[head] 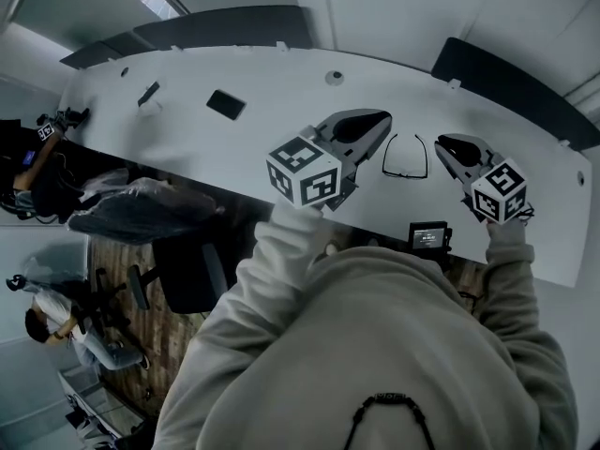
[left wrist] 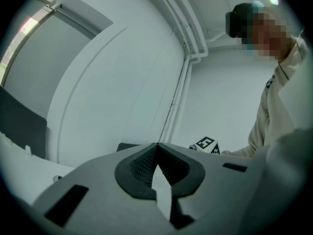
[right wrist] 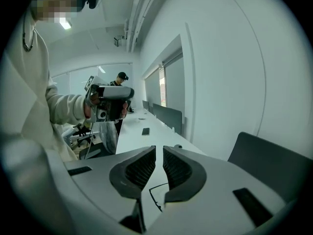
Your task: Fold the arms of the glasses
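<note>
Black thin-framed glasses point(head: 405, 158) lie on the white table point(head: 281, 139) with both arms spread. They sit between my two grippers. My left gripper point(head: 385, 120) hovers just left of them; in its own view its jaws point(left wrist: 157, 145) meet at the tips with nothing between them. Just right of the glasses is my right gripper point(head: 440, 142). Its jaws point(right wrist: 159, 150) stand a narrow gap apart and empty, and part of the glasses' frame point(right wrist: 157, 186) shows through that gap on the table below. Neither gripper touches the glasses.
A flat black object point(head: 226, 104), a small dark item point(head: 148, 93) and a round fitting point(head: 334, 78) lie further back on the table. A small black device with a screen point(head: 429, 236) sits at the near edge. Dark panels point(head: 506, 73) line the far side.
</note>
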### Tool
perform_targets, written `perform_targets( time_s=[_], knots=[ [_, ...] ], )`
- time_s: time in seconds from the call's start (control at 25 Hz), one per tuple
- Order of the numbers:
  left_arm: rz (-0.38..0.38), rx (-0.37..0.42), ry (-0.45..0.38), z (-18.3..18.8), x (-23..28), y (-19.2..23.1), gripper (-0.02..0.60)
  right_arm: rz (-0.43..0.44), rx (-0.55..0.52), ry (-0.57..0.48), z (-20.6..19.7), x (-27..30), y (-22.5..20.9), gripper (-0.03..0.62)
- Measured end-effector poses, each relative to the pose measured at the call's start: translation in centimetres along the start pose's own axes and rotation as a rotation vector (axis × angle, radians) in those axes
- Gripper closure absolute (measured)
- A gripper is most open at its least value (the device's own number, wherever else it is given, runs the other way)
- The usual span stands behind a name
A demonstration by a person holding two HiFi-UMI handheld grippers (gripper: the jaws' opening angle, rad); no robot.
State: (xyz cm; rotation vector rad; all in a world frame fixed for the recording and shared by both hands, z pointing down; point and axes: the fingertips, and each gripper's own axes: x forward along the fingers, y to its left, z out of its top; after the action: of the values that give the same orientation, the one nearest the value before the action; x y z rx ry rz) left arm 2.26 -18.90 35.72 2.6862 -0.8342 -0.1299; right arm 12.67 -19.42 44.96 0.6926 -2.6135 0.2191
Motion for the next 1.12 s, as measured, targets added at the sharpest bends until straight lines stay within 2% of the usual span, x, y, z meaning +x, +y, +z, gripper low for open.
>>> perform_targets(
  time_s=[0.2,0.32,0.4,0.52,0.8,1.0,1.12],
  knots=[
    [0.041,-0.001,-0.004,-0.1,-0.9,0.7,0.577,0.014,0.008,0.061,-2.3,1.8,-1.1,0.569],
    [0.072,-0.010,-0.009,-0.3,-1.6,1.2,0.577,0.036,-0.024,0.139,-4.6,3.4,-1.3,0.569],
    [0.094,-0.014,-0.012,-0.4,-2.1,1.5,0.577,0.055,-0.065,0.217,-7.1,4.6,-1.5,0.567],
    [0.129,-0.020,-0.016,-0.6,-2.9,1.9,0.577,0.097,-0.152,0.361,-11.6,6.3,-1.3,0.525],
    [0.234,-0.039,-0.036,-1.0,-5.7,3.2,0.577,0.254,-0.354,0.630,-20.6,10.0,1.2,0.504],
    [0.302,-0.048,-0.034,-1.8,-8.0,3.7,0.577,0.293,-0.395,0.691,-24.8,12.4,1.6,0.502],
    [0.333,-0.055,-0.040,-1.8,-9.2,3.9,0.577,0.306,-0.424,0.725,-25.8,13.1,2.0,0.502]
  ],
)
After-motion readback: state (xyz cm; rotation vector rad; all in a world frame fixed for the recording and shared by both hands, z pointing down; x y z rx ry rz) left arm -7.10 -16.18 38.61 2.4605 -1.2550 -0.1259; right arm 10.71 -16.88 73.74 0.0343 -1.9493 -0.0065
